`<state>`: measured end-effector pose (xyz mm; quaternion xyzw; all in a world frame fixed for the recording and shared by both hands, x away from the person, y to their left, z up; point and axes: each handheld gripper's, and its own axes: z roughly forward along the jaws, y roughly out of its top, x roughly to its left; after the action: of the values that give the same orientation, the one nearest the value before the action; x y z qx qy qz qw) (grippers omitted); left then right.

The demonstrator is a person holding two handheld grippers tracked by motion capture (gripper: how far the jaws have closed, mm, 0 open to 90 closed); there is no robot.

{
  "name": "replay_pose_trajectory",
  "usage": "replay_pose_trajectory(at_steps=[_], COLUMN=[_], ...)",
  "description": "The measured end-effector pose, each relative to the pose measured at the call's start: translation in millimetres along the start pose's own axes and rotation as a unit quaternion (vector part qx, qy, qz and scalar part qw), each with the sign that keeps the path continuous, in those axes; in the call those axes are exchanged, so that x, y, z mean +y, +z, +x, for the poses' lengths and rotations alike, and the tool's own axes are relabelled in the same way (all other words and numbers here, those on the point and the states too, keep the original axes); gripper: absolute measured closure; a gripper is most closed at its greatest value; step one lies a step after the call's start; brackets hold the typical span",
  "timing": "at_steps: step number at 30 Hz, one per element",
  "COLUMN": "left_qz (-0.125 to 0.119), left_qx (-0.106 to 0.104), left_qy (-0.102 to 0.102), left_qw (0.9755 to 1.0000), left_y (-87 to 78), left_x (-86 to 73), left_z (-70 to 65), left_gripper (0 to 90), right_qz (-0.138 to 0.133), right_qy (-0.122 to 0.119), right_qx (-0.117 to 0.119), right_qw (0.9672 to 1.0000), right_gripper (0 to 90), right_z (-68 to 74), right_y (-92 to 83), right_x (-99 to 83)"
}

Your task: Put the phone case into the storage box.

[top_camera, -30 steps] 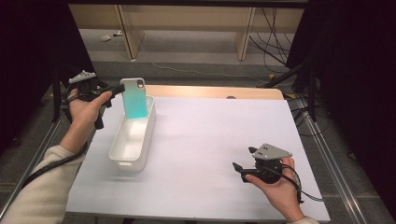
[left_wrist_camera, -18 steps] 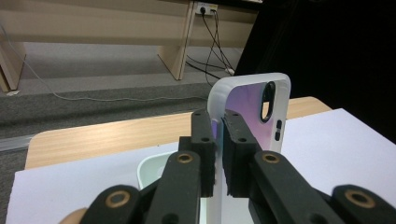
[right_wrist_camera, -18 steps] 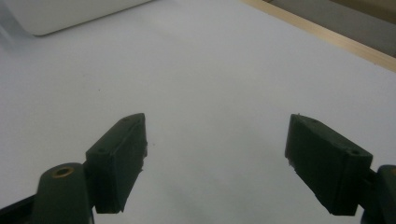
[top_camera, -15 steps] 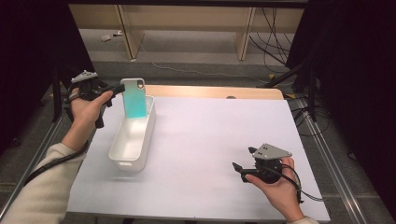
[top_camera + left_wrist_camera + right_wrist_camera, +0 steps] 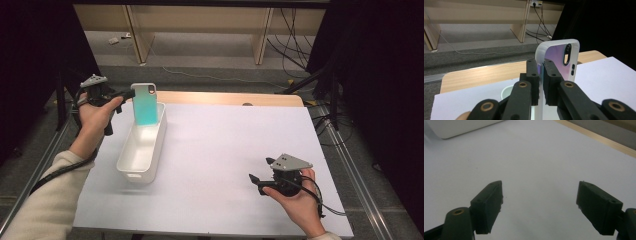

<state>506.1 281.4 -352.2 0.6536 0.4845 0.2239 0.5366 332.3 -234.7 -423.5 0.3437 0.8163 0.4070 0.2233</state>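
A phone case (image 5: 145, 104) with a white rim and a teal-to-violet back stands upright over the far end of a white oblong bin (image 5: 141, 148). My left gripper (image 5: 129, 93) is shut on the case's left edge; in the left gripper view the case (image 5: 557, 60) rises between the two black jaws, camera cut-out facing me, and my left gripper (image 5: 541, 75) clamps its rim. My right gripper (image 5: 256, 181) rests low over the white table sheet (image 5: 225, 150) at the near right, open, with nothing between its fingers (image 5: 487, 206).
A wooden strip (image 5: 230, 98) of table shows beyond the white sheet. Behind it are floor cables (image 5: 210, 76) and wooden furniture legs (image 5: 262, 35). A corner of the bin (image 5: 456, 127) appears at the top left of the right gripper view.
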Motion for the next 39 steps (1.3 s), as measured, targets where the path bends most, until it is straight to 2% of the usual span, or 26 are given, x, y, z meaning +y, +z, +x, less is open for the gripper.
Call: replay_pose_trajectory(at_steps=[17,39], left_qz=[-0.006,0.002], left_qx=[0.014,0.019], left_qy=[-0.001,0.005], left_qw=[0.9999,0.9998], left_y=[5.6,20.4], left_x=[-1.5,-3.9], left_z=[10.1,10.7], left_gripper=[83.8,83.8], right_qz=[-0.008,-0.010], right_qy=[0.001,0.006], right_qx=[0.007,0.000], right_qw=[0.9999,0.9999], right_gripper=[22.4,22.1], right_z=[-0.7,-2.6], right_y=[-0.7,-3.6], right_x=[-0.1,-3.8])
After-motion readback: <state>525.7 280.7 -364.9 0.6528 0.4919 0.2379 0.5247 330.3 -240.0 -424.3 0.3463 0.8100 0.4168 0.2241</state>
